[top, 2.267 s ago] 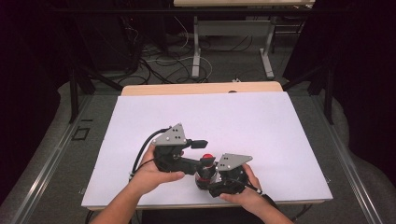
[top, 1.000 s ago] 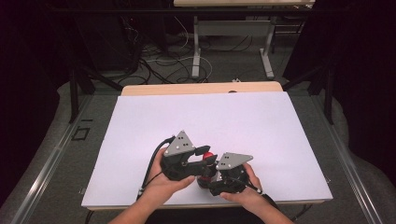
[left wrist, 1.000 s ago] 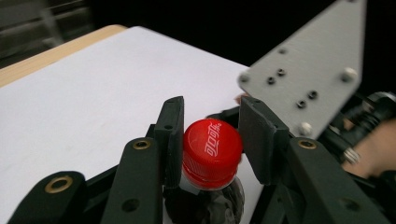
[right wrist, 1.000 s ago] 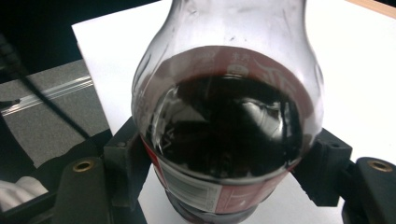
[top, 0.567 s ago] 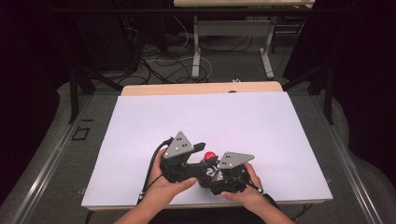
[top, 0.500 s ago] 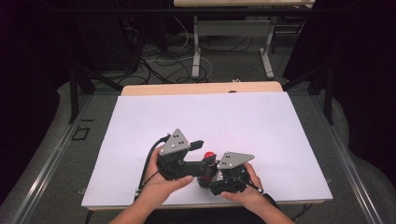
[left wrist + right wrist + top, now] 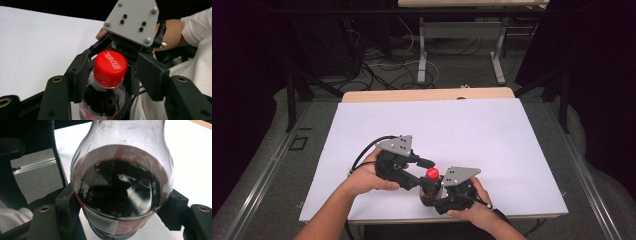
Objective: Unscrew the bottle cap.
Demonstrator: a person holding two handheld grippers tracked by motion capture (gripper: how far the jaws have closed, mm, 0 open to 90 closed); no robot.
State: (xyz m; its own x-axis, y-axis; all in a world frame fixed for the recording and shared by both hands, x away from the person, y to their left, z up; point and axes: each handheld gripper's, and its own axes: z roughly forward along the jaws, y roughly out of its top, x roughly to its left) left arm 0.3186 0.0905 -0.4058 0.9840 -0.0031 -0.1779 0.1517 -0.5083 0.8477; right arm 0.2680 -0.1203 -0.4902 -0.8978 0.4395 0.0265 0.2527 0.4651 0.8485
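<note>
A cola bottle [image 7: 120, 187] with a red cap [image 7: 432, 173] stands at the near edge of the white table [image 7: 462, 130]. My right gripper [image 7: 120, 206] is shut on its body at the label, one pad on each side. My left gripper [image 7: 116, 75] reaches in from the left with the red cap [image 7: 110, 67] between its jaws. Its jaws have just been closing, but a gap remains between the right pad [image 7: 150, 75] and the cap. In the high view the left gripper [image 7: 426, 174] and the right gripper [image 7: 429, 195] meet at the bottle.
The right gripper's grey plate [image 7: 132, 22] and the hand behind it stand just beyond the cap. A wooden strip [image 7: 427, 95] edges the table's far side. Table legs and cables [image 7: 422, 60] lie on the floor beyond.
My left gripper has shifted a little to the left and away from the right one. The bottle and the right gripper have stayed in place.
</note>
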